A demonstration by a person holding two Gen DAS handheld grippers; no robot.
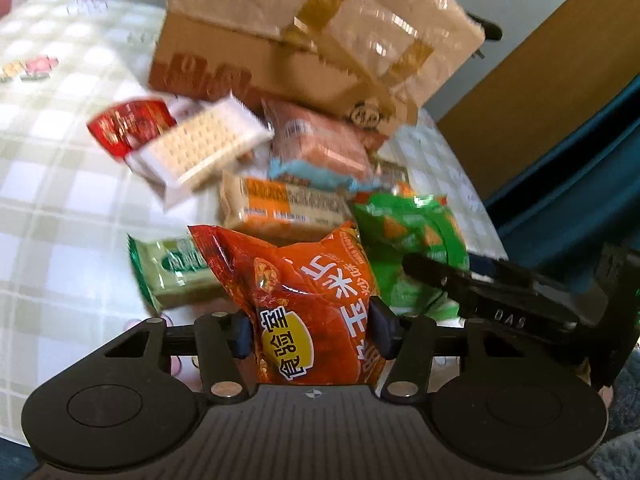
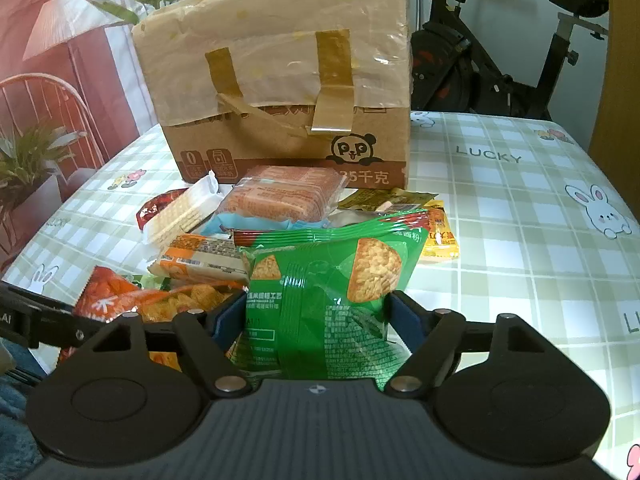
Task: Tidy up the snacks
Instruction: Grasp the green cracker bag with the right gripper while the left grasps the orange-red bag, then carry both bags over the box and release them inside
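Observation:
A pile of snack packets lies on the checked tablecloth in front of a taped cardboard box. My left gripper is shut on an orange-red snack bag, which also shows at the left of the right wrist view. My right gripper is shut on a green snack bag, seen in the left wrist view with the right gripper's finger on it. Behind lie a cracker pack, a pink wrapped cake and an orange-banded biscuit pack.
A small green packet and a red packet lie at the pile's left. Yellow sachets lie at its right. The checked tablecloth stretches to the right. An exercise bike stands behind the table.

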